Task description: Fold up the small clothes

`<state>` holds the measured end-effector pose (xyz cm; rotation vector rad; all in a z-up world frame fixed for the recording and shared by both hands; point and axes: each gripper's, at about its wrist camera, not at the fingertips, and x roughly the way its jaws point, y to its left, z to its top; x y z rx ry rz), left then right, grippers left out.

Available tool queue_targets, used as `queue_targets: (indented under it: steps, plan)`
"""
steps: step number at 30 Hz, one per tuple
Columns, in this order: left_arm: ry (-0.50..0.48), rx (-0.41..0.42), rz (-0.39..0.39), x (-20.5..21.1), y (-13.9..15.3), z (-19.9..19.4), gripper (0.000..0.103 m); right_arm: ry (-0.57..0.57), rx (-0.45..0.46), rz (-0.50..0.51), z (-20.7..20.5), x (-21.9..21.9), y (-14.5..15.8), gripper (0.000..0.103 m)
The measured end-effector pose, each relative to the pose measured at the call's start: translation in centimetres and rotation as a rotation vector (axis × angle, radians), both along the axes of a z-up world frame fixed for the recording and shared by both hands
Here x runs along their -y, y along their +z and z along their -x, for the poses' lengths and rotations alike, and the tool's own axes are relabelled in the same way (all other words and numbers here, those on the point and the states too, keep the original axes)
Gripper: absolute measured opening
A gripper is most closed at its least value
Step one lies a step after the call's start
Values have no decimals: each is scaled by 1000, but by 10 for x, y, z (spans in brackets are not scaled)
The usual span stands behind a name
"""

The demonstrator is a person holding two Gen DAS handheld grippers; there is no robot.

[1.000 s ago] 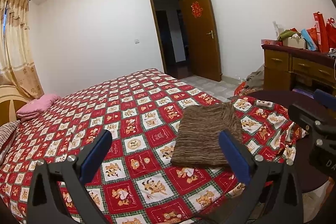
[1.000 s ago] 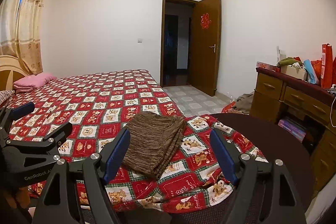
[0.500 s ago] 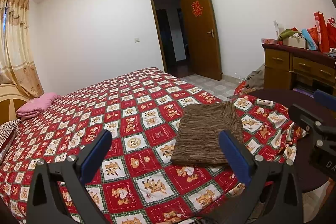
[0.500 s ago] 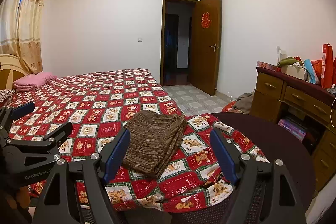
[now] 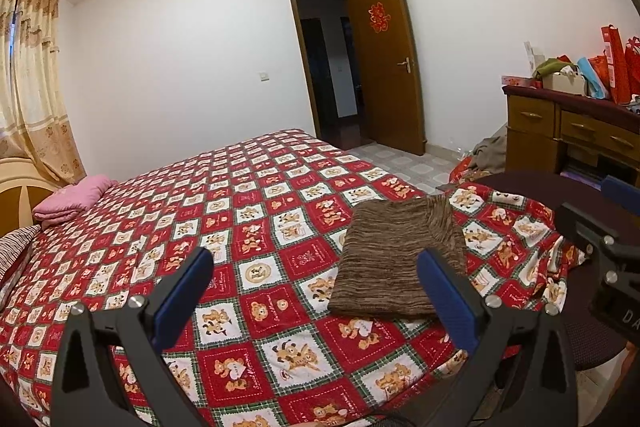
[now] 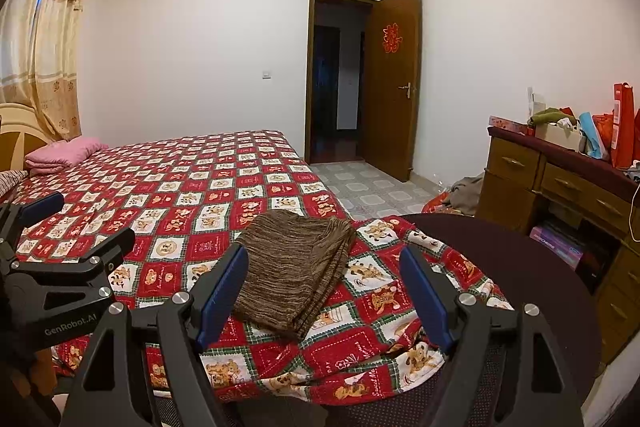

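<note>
A brown striped garment [image 5: 394, 259] lies folded flat on the near right corner of the bed; it also shows in the right wrist view [image 6: 294, 267]. My left gripper [image 5: 316, 287] is open and empty, held above the bed's near edge, its right finger in front of the garment's near right corner. My right gripper [image 6: 324, 283] is open and empty, held back from the bed corner with the garment seen between its fingers. Neither gripper touches the cloth. The left gripper also shows at the left of the right wrist view [image 6: 60, 227].
The bed [image 5: 200, 211] has a red, white and green bear-patterned cover. A pink pillow [image 5: 72, 197] lies at its head. A dark round chair seat [image 6: 512, 267] stands by the bed corner. A wooden dresser [image 6: 560, 187] with bags stands right. The door [image 6: 396, 83] is open.
Both grippers have drifted only slightly; the garment has not moved and both stay open.
</note>
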<state>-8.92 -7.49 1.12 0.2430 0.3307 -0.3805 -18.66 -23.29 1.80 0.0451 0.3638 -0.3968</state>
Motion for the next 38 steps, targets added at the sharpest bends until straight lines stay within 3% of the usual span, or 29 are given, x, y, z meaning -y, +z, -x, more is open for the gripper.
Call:
queue_targets:
  steps: [18, 27, 38]
  plan:
    - [3, 6, -4, 1, 1, -1, 103, -1, -6, -1, 0, 0, -6, 79]
    - [-1, -50, 11, -1, -1, -10, 103, 2, -15, 3, -1, -1, -5, 79]
    - [2, -55, 2, -1, -4, -10, 103, 1, -24, -4, -3, 0, -5, 79]
